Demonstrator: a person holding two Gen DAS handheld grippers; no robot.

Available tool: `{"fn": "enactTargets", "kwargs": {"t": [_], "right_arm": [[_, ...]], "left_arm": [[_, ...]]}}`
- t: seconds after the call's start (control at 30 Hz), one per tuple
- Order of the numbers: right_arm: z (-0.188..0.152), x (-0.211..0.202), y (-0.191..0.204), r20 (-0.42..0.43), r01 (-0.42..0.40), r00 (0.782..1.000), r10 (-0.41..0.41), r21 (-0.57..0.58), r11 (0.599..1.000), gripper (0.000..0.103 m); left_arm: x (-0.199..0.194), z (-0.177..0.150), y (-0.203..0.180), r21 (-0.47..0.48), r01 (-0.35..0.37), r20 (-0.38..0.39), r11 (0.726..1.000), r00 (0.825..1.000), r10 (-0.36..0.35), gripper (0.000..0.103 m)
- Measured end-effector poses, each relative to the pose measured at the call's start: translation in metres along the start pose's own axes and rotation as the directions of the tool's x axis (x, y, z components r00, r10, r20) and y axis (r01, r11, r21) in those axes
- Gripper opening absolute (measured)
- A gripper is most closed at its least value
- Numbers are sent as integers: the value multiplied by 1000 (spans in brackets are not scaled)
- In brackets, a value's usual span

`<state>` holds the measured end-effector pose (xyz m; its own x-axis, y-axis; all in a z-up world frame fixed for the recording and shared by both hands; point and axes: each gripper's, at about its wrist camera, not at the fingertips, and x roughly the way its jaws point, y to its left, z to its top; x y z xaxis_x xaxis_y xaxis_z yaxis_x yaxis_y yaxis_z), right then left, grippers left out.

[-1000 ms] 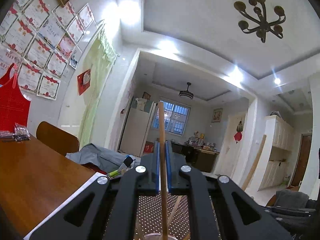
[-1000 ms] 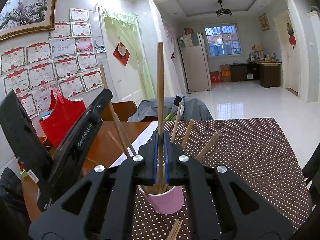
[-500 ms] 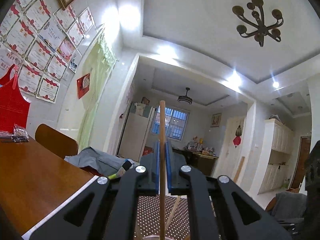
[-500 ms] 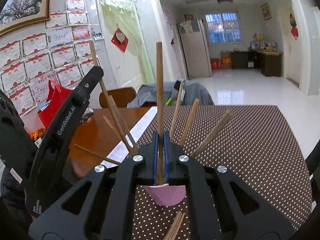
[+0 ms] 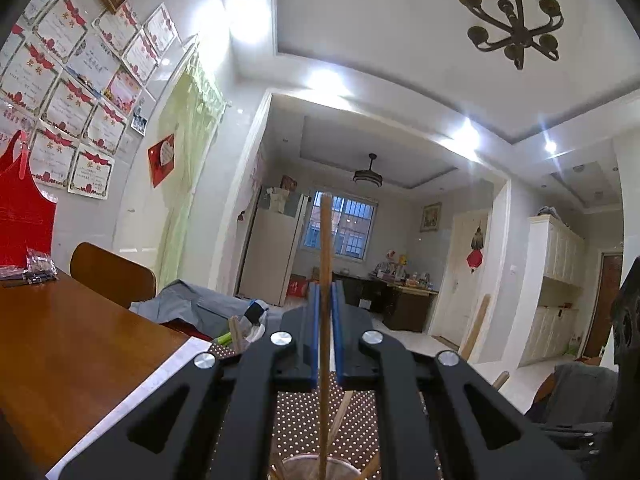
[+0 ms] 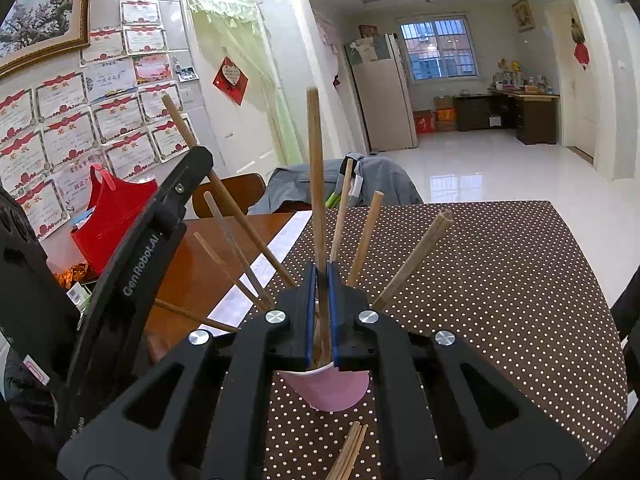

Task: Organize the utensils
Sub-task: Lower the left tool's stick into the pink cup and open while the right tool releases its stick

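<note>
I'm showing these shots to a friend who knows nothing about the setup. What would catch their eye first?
Probably the pink cup on the dotted tablecloth, bristling with chopsticks that fan out in all directions. Next, each tool grips one chopstick upright over it: the right tool holds its chopstick, and the left tool holds another stick. A few loose sticks lie on the cloth in front of the cup.

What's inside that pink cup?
The pink cup holds wooden chopsticks fanning out above the rim. The right gripper covers the cup's mouth, so their lower ends and any other contents cannot be seen.
</note>
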<state>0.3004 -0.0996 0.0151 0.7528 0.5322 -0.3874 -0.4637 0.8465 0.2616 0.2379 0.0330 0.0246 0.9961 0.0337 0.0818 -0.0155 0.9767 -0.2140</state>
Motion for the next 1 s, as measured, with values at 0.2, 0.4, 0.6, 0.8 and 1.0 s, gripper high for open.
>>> {"fn": "enactTargets", "kwargs": {"t": [0.2, 0.4, 0.6, 0.8, 1.0], "right_arm": [[0, -1, -1, 2, 3, 1000, -3, 5, 1000, 7], [-1, 0, 0, -3, 1, 1000, -1, 5, 1000, 7], [1, -2, 1, 2, 2, 1000, -2, 4, 1000, 8], [3, -10, 1, 17, 8, 1000, -8, 8, 1000, 10], [1, -22, 6, 44, 36, 998, -36, -9, 999, 40]], "left_arm": [[5, 3, 0, -5, -4, -93, 1000, 996, 3, 11], [2, 2, -3, 7, -5, -147, 1000, 989, 6, 27], [-6, 5, -5, 32, -2, -171, 999, 985, 8, 39], [-18, 11, -5, 50, -20, -169, 999, 985, 28, 53], [-33, 17, -3, 65, -35, -181, 997, 982, 46, 60]]}}
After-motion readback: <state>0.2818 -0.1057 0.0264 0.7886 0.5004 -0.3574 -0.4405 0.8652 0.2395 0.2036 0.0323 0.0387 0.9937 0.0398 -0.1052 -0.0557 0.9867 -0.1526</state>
